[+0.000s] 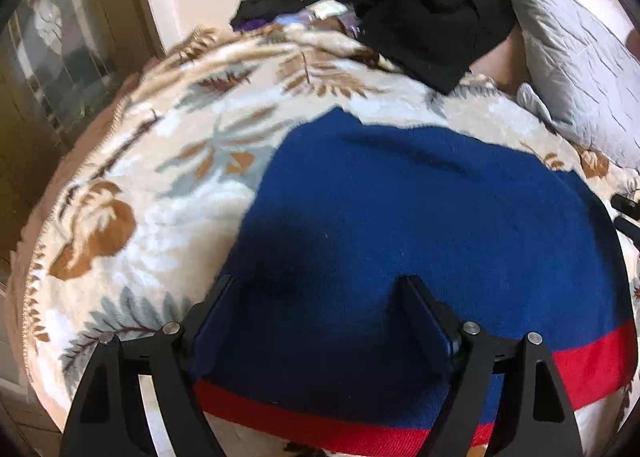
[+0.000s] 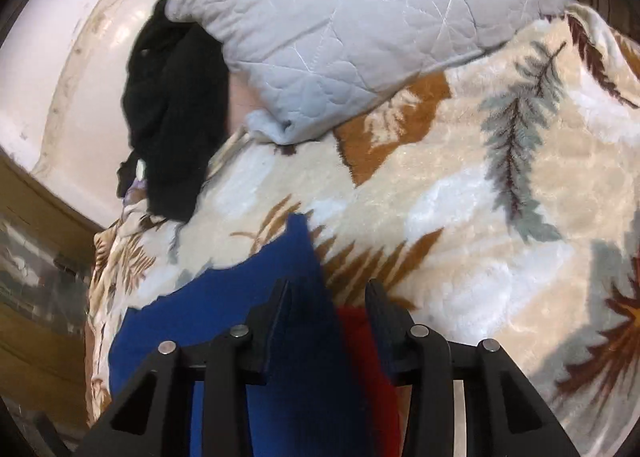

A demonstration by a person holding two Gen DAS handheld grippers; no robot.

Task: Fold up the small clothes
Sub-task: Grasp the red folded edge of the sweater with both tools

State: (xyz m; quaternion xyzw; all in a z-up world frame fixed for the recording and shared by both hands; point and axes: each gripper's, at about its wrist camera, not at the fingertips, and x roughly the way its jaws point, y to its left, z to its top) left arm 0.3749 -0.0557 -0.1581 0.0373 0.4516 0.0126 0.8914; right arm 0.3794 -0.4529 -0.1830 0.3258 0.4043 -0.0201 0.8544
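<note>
A bed covered by a plush cream blanket (image 1: 168,161) printed with brown and grey-green leaves fills both views, with a pale wall behind it and a wooden door frame at the left edge of the left wrist view. A blue knitted garment with a red band along its hem (image 1: 420,225) lies spread flat on the blanket near the front edge of the bed. The left gripper (image 1: 320,289) hangs over the garment's blue part just above the red band, its two black fingers standing wide apart with only flat cloth between them and nothing clamped. In the right wrist view the right gripper (image 2: 328,289) sits at a corner of the same garment (image 2: 224,321), where a pointed blue flap and a patch of red rise between its narrowed fingers; whether the pads actually press on the cloth I cannot tell. Farther back on the bed, a crumpled pile of black clothing (image 1: 416,5) rests on the blanket, touching a light grey quilted pillow (image 1: 580,69) that leans at the far side. A few small purple and pale pieces (image 1: 320,15) peek from under the black pile.
</note>
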